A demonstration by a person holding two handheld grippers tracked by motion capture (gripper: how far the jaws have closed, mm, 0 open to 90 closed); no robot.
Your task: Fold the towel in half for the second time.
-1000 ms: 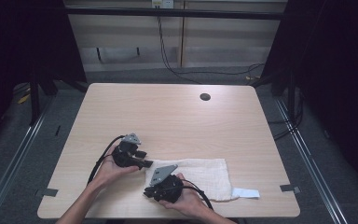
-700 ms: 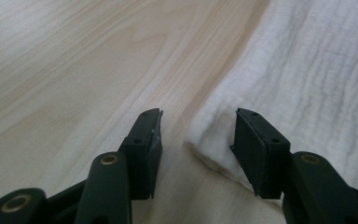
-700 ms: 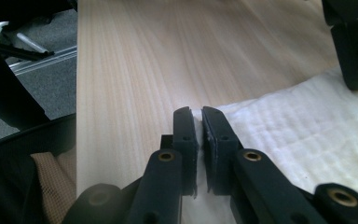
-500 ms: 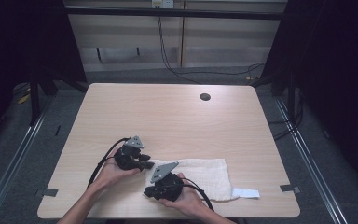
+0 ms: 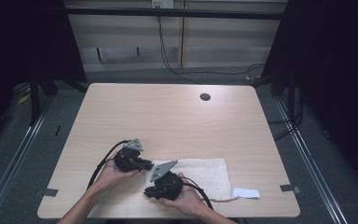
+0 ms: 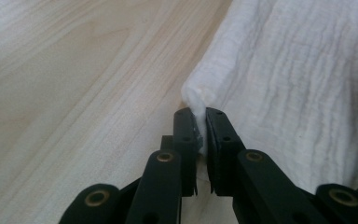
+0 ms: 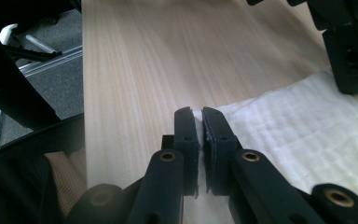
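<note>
A white cloth (image 5: 204,176) lies flat on the near right part of the wooden surface (image 5: 177,121), its long side running left to right, with a small white tag (image 5: 245,192) at its near right corner. Both tongs work at the cloth's left edge. The left tongs (image 5: 150,164) meet the far left corner. In the left gripper view these tongs (image 6: 200,128) have just been closing and now pinch a raised fold of cloth (image 6: 279,70) between the pads, the corner puckered up just beyond the tips while the rest of the fabric spreads flat to the right. The right tongs (image 5: 147,192) sit at the near left corner. In the right gripper view these tongs (image 7: 199,123) are clamped narrow on the cloth's edge, a thin line of white fabric showing between the pads, and the cloth (image 7: 298,135) extends away to the right. The two tongs are near each other, the left one farther from the person, and the cloth lies between and to the right of them. A round hole (image 5: 205,97) marks the far part of the surface, well apart from the cloth.
</note>
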